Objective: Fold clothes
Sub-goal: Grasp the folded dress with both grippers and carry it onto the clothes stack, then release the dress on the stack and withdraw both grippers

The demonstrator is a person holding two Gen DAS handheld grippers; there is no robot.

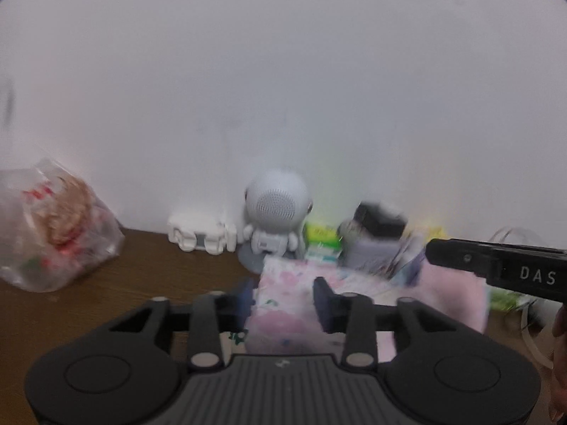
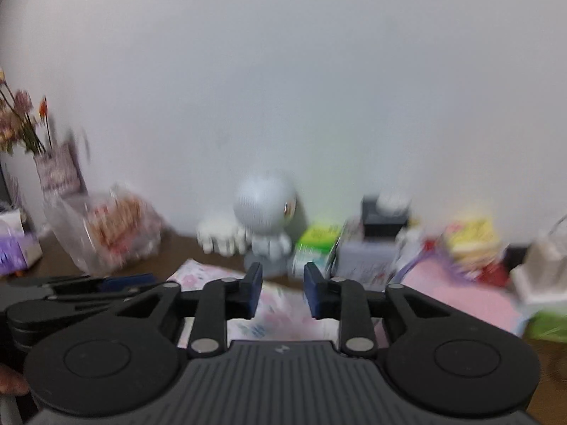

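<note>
L gripper jaws apart over pink floral cloth, R gripper jaws narrow, empty

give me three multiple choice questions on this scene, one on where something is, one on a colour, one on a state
1. In the left wrist view, where is the clear plastic bag relative to the round-headed robot figurine?
A) to its left
B) to its right
C) on top of it

2. What colour is the garment on the table?
A) navy
B) pink and white with a floral print
C) plain black

3. How do the jaws of the right gripper stand?
A) pressed together
B) clamped on the figurine
C) apart, with nothing pinched

Answers:
1 A: the bag is near the left edge of the frame and the figurine is near the centre.
2 B: the cloth is pale pink with small flower shapes.
3 C: a clear gap shows between the pads, with the garment lying beyond it.
</note>
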